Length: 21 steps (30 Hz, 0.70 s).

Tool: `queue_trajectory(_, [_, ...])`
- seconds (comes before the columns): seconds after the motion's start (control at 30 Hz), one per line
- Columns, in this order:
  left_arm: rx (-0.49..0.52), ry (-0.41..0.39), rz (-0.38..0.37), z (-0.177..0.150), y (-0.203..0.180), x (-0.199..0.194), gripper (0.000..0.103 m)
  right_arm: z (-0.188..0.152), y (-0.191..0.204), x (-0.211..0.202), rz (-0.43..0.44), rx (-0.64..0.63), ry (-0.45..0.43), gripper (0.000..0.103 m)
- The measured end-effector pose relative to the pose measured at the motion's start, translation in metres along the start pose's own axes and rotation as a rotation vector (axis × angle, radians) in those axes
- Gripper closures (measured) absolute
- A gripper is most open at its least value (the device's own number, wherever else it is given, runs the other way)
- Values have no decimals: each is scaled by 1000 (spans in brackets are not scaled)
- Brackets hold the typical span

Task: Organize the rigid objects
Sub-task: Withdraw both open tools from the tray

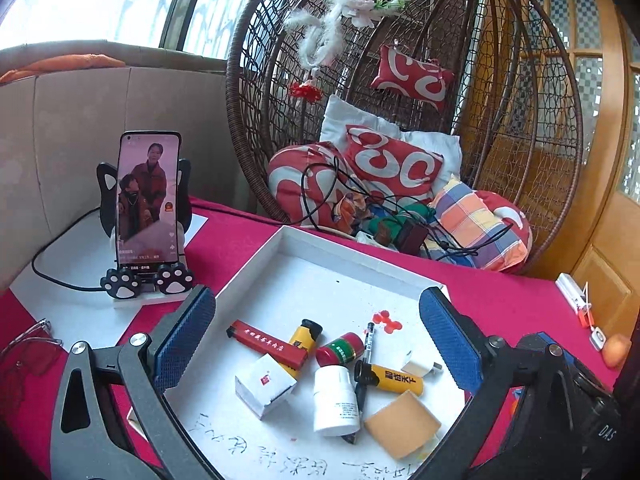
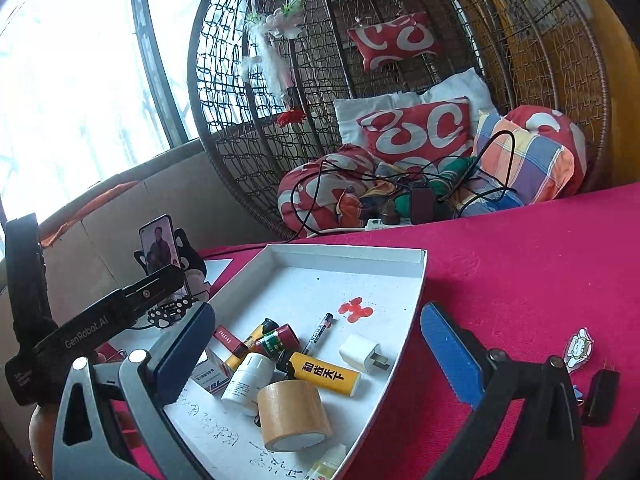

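Both the left tongs [image 1: 316,332] and right tongs [image 2: 316,344] stand wide and empty above the white tray [image 1: 256,264], centre frame. The rigid objects, including the tape roll [image 2: 294,414], lie jumbled inside. Step: selection. Next: descend, close on one item.

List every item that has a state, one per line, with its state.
left gripper: open, holding nothing
right gripper: open, holding nothing
white tray: lidless, holds the clutter
phone: upright in its stand, screen lit
white bottle: upright, capped
tape roll: lying tilted in the tray
yellow lighter: lying flat
pen: lying flat, capped
white charger plug: unplugged
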<state>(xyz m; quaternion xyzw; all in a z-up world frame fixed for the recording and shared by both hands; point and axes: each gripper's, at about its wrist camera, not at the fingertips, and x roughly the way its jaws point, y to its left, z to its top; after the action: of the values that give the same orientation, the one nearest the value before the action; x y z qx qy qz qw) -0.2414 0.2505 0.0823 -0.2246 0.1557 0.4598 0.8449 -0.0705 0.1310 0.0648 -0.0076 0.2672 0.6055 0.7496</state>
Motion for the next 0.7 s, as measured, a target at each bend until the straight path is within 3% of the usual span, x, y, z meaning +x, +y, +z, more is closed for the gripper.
queue_trajectory(0.17, [-27, -28, -148, -43, -10, -46, 0, -20, -37, -52, 16, 79, -28, 0])
queue_trajectory(0.33, [-1, 2, -169, -68, -22, -63, 0, -52, -90, -97, -19, 228, -26, 0])
queue_trajectory(0.47, [4, 8, -188, -75, -33, -71, 0, -74, -124, -125, -6, 372, -87, 0])
queue_trajectory(0.53, [20, 9, -211, -79, -41, -74, 0, -83, -136, -131, 0, 414, -118, 0])
queue_trajectory(0.6, [49, 1, -223, -84, -50, -78, 0, -88, -143, -128, -30, 434, -112, 0])
queue_trajectory(0.7, [58, -5, -241, -88, -58, -83, 0, -92, -150, -127, -6, 474, -98, 0])
